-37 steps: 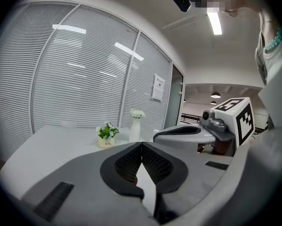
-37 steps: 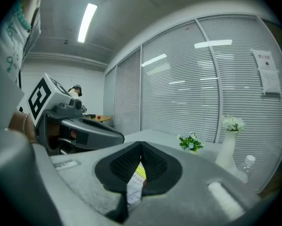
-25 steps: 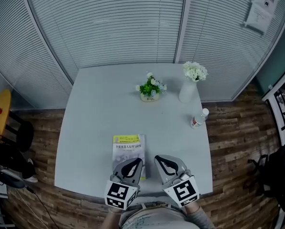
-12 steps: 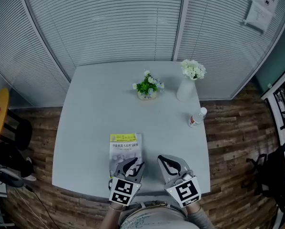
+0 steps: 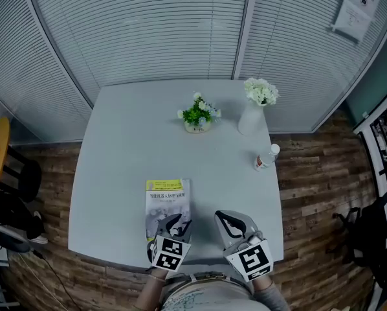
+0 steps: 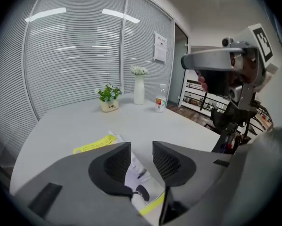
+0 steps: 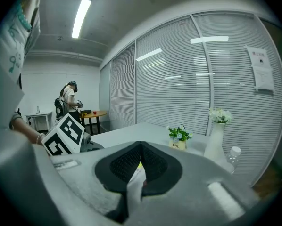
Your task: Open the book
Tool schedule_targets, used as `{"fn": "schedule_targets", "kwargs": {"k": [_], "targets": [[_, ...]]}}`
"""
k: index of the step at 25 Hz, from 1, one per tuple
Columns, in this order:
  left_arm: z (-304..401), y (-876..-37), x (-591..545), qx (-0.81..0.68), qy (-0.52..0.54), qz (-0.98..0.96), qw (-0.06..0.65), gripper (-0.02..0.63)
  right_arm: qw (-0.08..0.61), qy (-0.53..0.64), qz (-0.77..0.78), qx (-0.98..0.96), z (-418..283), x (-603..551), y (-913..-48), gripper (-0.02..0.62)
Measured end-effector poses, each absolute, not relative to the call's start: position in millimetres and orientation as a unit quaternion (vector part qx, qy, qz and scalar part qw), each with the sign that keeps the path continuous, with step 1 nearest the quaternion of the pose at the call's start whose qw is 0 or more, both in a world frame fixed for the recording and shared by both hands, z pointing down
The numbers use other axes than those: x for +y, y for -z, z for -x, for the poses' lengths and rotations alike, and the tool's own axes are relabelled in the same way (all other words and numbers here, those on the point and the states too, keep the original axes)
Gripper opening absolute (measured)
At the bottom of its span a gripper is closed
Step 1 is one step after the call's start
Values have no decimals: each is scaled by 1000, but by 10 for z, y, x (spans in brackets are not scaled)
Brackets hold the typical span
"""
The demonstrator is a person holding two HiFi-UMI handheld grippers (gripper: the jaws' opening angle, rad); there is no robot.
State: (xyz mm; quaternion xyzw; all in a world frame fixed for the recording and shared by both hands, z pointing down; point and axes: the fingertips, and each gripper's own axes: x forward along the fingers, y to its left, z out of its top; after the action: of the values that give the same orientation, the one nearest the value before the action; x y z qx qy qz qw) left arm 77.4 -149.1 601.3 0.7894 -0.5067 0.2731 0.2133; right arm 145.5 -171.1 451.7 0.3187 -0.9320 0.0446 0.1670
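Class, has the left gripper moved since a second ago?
Yes. The left gripper has sunk toward the near end of the book, looking smaller against it; its jaws have just been opening, with nothing gripped.

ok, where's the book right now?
Head view: the book lies closed by the table's near edge, left of centre. The left gripper, its jaws just opening with nothing pinched, is over the book's near end.

Right gripper (image 7: 140,147), jaws together, over white table (image 7: 131,132) bearing plant (image 7: 179,134), vase (image 7: 214,140) and bottle (image 7: 232,158); blinds (image 7: 178,84) behind.
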Motion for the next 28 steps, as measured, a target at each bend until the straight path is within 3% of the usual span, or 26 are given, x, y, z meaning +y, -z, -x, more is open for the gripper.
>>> {"fn": "schedule_targets", "kwargs": {"k": [28], "targets": [[-850, -7017, -1521, -476, -417, -741, 223, 216, 179, -46, -320, -929, -1582, -1742, -4645, 2]]}}
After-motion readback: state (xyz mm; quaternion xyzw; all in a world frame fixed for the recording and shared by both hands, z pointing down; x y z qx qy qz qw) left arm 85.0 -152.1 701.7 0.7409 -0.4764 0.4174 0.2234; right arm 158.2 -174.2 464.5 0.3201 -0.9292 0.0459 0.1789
